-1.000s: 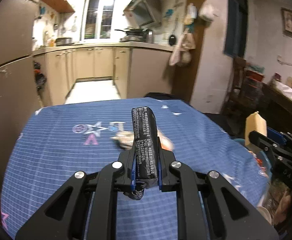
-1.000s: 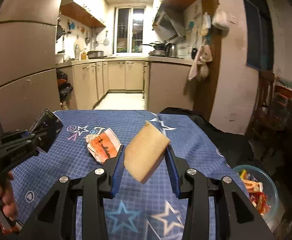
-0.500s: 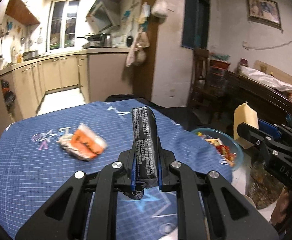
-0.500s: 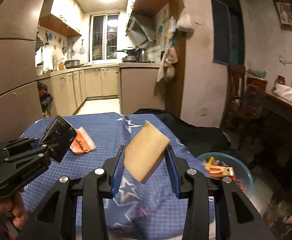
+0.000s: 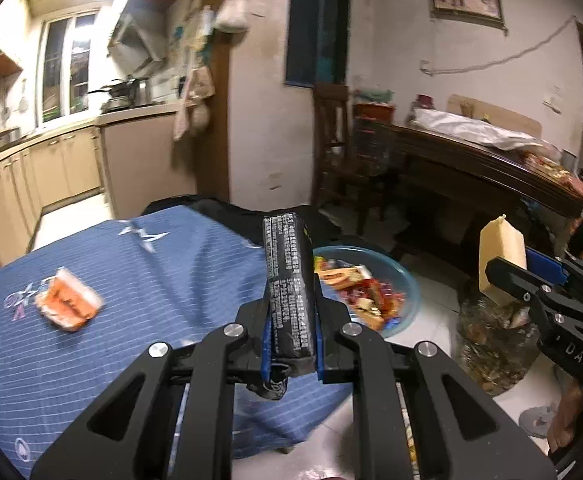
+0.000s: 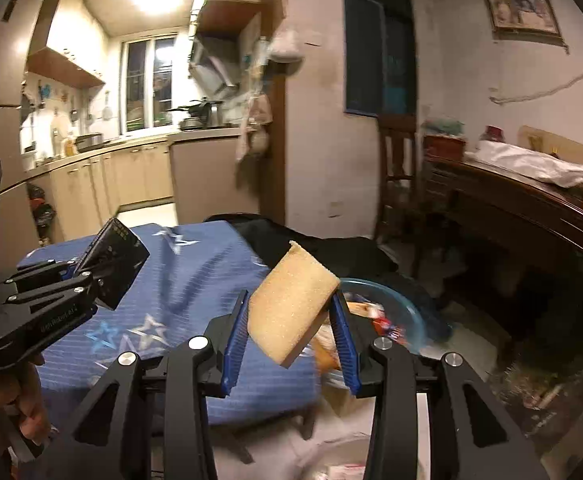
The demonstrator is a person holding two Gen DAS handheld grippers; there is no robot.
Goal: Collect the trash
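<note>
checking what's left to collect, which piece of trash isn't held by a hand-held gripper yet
The orange wrapper, lying loose on the blue tablecloth. The black packet and yellow sponge are each clamped in a gripper.

Glossy black printed wrapper (image 5: pixel 289 280), rough porous sponge (image 6: pixel 291 306), blue cloth tablecloth (image 5: pixel 151 280), translucent plastic bowl (image 5: pixel 405 280)

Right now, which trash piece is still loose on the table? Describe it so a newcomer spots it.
Find the blue striped tablecloth with star prints. On its left part lies a crumpled orange-and-white wrapper, alone on the cloth. Unlike the black packet and the tan sponge, no claw holds it.
</note>
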